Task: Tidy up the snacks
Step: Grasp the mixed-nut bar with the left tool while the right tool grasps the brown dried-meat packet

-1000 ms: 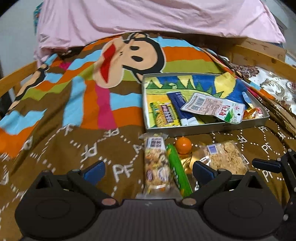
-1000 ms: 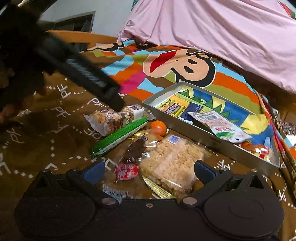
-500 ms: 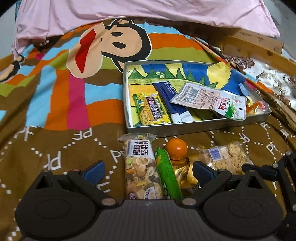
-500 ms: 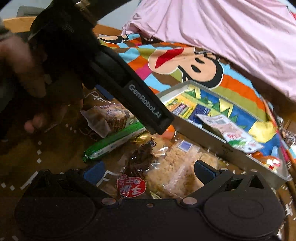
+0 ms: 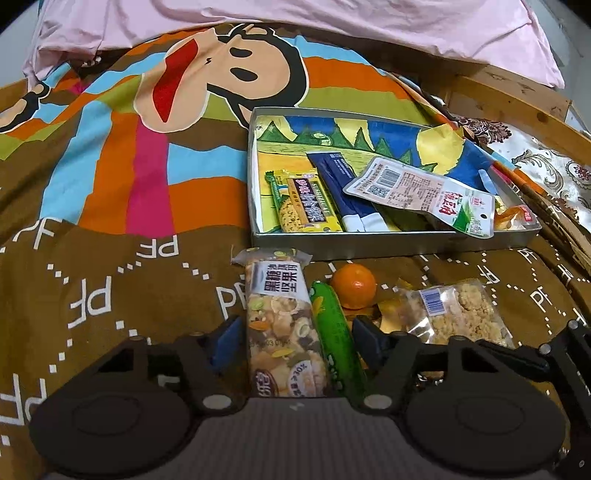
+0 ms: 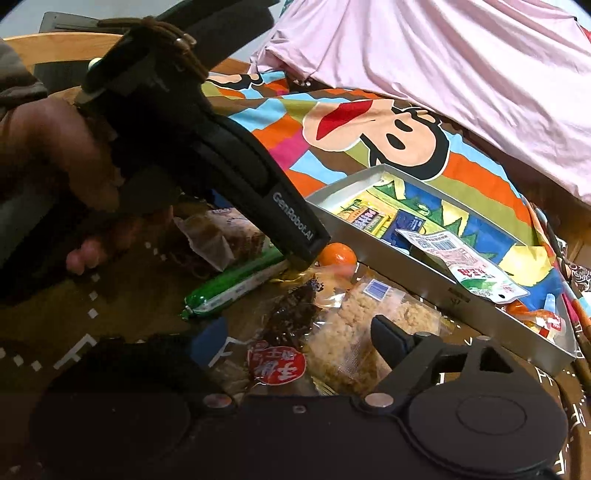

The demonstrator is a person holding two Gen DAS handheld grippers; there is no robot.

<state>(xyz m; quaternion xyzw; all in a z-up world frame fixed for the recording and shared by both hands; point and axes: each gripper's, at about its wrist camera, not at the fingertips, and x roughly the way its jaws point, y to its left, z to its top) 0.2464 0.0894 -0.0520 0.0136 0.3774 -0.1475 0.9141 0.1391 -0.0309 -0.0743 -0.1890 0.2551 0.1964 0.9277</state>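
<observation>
My left gripper (image 5: 295, 332) is open, its fingers on either side of a clear nut bar packet (image 5: 282, 332) and a green stick snack (image 5: 334, 332) on the bedspread. An orange (image 5: 353, 285) and a rice crisp packet (image 5: 452, 314) lie to the right. A metal tray (image 5: 391, 243) behind them holds a yellow bar (image 5: 306, 206), a blue packet (image 5: 347, 192) and a white pouch (image 5: 421, 192). My right gripper (image 6: 291, 339) is open over a dark snack with a red label (image 6: 280, 343) and the rice crisp packet (image 6: 354, 332).
The left gripper body (image 6: 236, 166) and the hand holding it cross the right wrist view. A pink pillow (image 5: 295, 26) lies at the head of the bed. A wooden bed rail (image 5: 517, 99) runs along the right side.
My left gripper has moved forward and down, so its fingers now sit on either side of the nut bar and green stick. My right gripper has crept closer to the dark snack.
</observation>
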